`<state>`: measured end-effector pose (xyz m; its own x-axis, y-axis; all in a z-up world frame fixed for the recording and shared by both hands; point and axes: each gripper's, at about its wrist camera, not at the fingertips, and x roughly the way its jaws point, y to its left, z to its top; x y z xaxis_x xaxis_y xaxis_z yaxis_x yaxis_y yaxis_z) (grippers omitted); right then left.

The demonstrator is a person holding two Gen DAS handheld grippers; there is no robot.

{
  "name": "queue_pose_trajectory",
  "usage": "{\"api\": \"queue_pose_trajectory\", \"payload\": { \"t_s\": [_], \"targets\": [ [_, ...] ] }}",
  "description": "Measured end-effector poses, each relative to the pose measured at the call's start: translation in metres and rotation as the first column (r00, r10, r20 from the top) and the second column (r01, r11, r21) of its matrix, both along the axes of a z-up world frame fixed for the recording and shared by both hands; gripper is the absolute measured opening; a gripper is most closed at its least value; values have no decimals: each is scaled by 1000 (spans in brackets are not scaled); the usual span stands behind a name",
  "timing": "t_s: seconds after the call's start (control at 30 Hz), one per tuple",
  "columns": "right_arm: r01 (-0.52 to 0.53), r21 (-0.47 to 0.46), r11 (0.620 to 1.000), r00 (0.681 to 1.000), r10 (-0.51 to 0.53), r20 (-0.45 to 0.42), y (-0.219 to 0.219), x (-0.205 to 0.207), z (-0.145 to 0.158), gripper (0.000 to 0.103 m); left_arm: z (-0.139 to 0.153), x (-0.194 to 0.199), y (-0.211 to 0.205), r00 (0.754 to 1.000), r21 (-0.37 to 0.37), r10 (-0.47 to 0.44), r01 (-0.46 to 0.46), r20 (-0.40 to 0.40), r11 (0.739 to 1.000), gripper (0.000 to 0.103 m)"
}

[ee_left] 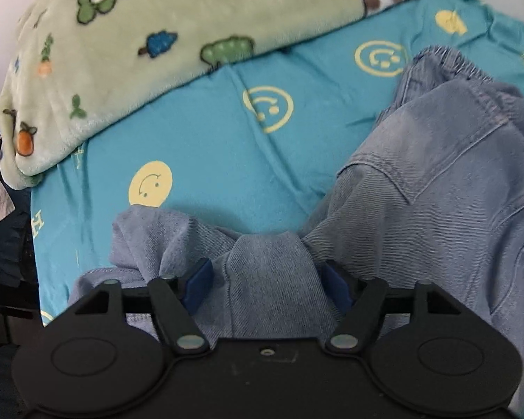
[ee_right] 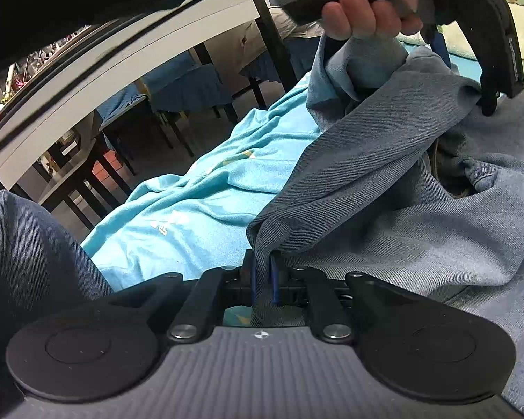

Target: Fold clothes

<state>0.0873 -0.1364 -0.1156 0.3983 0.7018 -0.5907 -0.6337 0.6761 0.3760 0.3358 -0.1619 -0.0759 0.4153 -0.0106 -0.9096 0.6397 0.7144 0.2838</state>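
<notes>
A light-blue denim garment (ee_left: 436,181) lies crumpled on a teal sheet with yellow smiley faces (ee_left: 199,139). My left gripper (ee_left: 267,279) points down at it with the jaws apart. A raised ridge of denim stands between the blue pads (ee_left: 199,279), which do not squeeze it. In the right wrist view my right gripper (ee_right: 262,279) is shut on a hanging edge of the denim garment (ee_right: 366,174). At that view's top, a hand (ee_right: 359,14) holds the other gripper over a bunched part of the cloth.
A pale green fleece blanket with cartoon prints (ee_left: 139,35) lies folded across the far left of the sheet. Off the sheet's edge stand dark tables and chairs (ee_right: 164,104) and a white rail (ee_right: 122,66). Darker denim (ee_right: 28,251) fills the lower left.
</notes>
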Motion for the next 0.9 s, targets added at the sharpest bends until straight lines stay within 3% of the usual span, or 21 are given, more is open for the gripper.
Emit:
{"api": "queue_pose_trajectory", "payload": {
  "t_s": [0.03, 0.17, 0.37, 0.53, 0.6, 0.67, 0.77, 0.9],
  "targets": [
    [0, 0, 1000, 1000, 0, -2, 0, 0, 0, 9, -1, 0, -1, 1000, 10, 6, -6, 5, 1000, 65],
    [1, 5, 1000, 1000, -1, -1, -1, 1, -2, 9, 5, -6, 1, 997, 19, 40, -42, 64, 999, 24],
    [21, 15, 1000, 1000, -21, -2, -4, 0, -4, 9, 62, -34, 28, 964, -121, 168, -145, 208, 982, 11],
    [44, 27, 999, 998, -45, 37, -5, -4, 0, 9, 126, -72, 75, 885, -330, 342, -236, 316, 914, 10],
    [64, 49, 997, 995, -67, 70, -7, -7, 4, 9, 148, -93, 100, 842, -442, 416, -246, 343, 863, 10],
    [79, 70, 994, 991, -86, 102, -8, -10, 8, 10, 168, -116, 127, 784, -541, 503, -262, 363, 799, 10],
    [96, 93, 991, 984, -109, 139, -7, -13, 12, 11, 192, -158, 177, 680, -697, 656, -296, 327, 653, 9],
    [100, 107, 989, 983, -115, 142, -3, -12, 14, 12, 188, -214, 251, 507, -794, 835, -408, 213, 450, 9]
  ]
}}
